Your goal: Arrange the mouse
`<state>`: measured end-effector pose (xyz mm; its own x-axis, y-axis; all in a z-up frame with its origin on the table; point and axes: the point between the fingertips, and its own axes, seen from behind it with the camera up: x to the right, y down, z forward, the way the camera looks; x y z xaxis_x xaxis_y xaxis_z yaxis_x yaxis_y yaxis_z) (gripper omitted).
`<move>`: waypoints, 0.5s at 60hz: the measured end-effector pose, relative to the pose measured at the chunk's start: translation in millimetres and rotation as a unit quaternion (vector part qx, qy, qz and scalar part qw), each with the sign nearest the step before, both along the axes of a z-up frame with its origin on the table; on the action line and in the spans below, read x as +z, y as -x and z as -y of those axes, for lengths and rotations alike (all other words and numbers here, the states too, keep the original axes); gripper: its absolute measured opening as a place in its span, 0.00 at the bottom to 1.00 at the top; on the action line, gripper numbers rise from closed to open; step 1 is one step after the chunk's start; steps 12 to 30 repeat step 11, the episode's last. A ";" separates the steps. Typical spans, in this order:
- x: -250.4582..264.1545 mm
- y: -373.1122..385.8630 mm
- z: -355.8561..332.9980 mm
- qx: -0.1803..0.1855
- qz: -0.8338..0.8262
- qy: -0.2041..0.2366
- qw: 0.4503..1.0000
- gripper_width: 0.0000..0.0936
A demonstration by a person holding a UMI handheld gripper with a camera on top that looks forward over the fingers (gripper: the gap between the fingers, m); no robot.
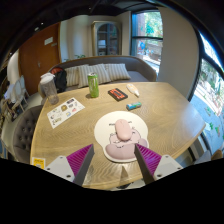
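A pale pink mouse (122, 131) lies on a round white mat (103, 128) in the middle of a wooden table (170, 115). My gripper (113, 163) hovers just before the mat's near edge, its two fingers wide apart with purple pads (77, 160) showing. The mouse is just ahead of the fingers, not between them. Nothing is held.
Beyond the mat lie a black remote (118, 94), a small blue object (133, 105), a white object (132, 90), a green bottle (93, 85) and a printed sheet (65, 110). A clear cup (49, 88) stands far left. A sofa (105, 72) lies behind the table.
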<state>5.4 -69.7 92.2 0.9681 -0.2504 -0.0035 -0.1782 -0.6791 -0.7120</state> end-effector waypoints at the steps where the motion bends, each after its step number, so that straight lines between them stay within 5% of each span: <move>1: 1.4 4.7 7.5 -0.004 -0.002 0.000 1.000 0.90; 11: 5.3 43.8 70.8 -0.041 -0.019 0.011 0.999 0.91; 30: 5.3 43.8 70.8 -0.041 -0.019 0.011 0.999 0.91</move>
